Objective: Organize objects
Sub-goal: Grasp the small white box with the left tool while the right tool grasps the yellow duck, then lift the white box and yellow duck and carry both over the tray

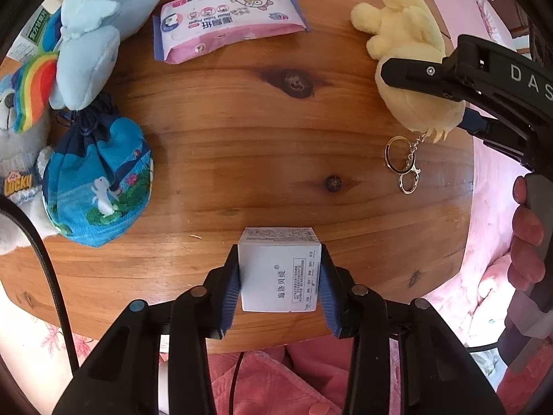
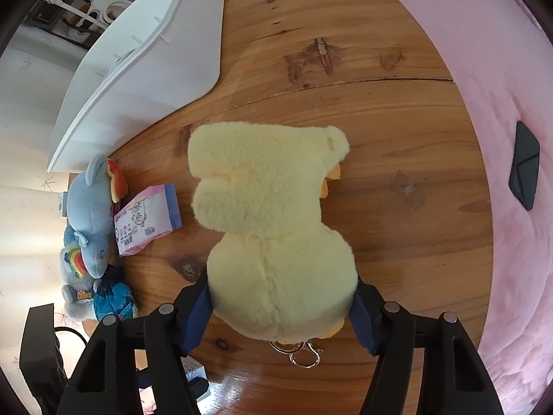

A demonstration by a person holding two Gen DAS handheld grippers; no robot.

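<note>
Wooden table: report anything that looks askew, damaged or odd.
Nothing is spilled or broken. The wooden table has a long crack-like seam across its top, beyond the yellow plush. The wet-wipes pack lies crooked, and the white bin appears tilted, though the fisheye may exaggerate that.

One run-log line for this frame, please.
left tongs: shut on white box | right tongs: shut on yellow plush | wet wipes pack, blue pouch: on table
</note>
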